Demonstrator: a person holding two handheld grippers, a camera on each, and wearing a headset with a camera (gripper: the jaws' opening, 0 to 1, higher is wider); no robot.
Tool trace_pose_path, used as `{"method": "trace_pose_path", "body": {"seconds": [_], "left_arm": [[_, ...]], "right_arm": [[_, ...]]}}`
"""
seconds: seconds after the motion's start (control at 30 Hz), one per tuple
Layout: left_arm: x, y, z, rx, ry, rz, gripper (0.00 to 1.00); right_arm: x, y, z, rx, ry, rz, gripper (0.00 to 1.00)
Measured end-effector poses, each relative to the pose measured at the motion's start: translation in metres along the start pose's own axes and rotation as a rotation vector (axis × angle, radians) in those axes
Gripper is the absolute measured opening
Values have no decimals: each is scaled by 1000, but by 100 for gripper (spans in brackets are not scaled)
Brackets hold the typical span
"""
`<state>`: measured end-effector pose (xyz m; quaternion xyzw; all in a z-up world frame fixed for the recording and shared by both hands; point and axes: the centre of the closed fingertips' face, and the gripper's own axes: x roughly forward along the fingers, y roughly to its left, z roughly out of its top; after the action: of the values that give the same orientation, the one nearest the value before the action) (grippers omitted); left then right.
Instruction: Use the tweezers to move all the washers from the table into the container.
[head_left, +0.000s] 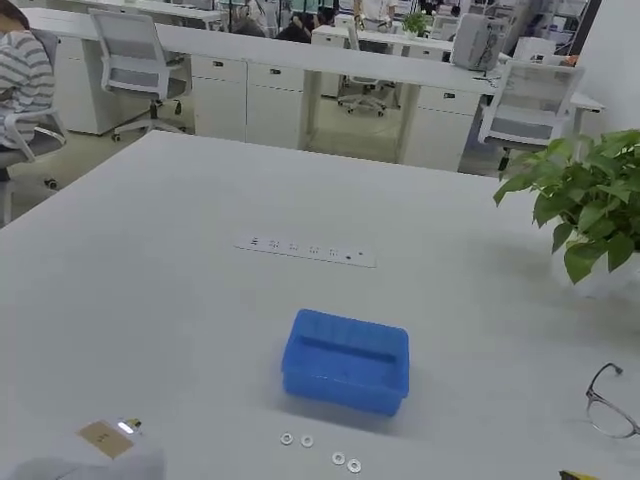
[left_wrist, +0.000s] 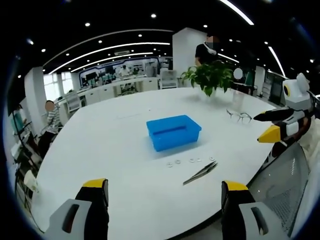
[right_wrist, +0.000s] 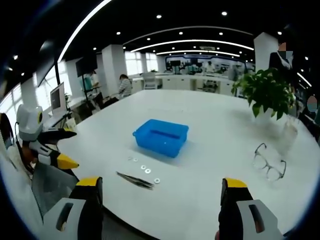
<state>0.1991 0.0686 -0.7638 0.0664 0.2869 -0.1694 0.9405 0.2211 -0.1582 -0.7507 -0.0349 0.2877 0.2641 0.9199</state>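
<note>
- Left gripper (left_wrist: 164, 185) and right gripper (right_wrist: 162, 182) both hold the jaws wide apart, with nothing between.
- Tweezers (left_wrist: 200, 173) lie flat on the table (left_wrist: 125, 200), at 1 o'clock from the left jaws. They look thin, stiff and slippery, so grip mid-arms.
- Washers (left_wrist: 191, 160) lie in a row just beyond. They are tiny and flat, probably light.
- Container (left_wrist: 173, 131) sits farther, at 12 o'clock.

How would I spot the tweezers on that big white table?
Start at the white table and find the blue container near its middle. On the container's near side lies a short row of small round washers, and the tweezers lie just nearer than those. They are the one long, thin metal piece, unlike the tiny rings beside them.
</note>
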Motion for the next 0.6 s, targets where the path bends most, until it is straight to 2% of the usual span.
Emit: {"method": "trace_pose_path", "body": {"seconds": [0.37, 0.5, 0.6], "left_arm": [[4, -1, -1, 12, 12, -24, 92], [6, -1, -2, 20, 21, -38, 86], [7, -3, -2, 20, 24, -47, 87]], "right_arm": [[3, 1, -2, -25, 24, 3, 96], [4, 0, -3, -32, 33, 2, 96], [5, 0, -4, -33, 42, 1, 96]]}}
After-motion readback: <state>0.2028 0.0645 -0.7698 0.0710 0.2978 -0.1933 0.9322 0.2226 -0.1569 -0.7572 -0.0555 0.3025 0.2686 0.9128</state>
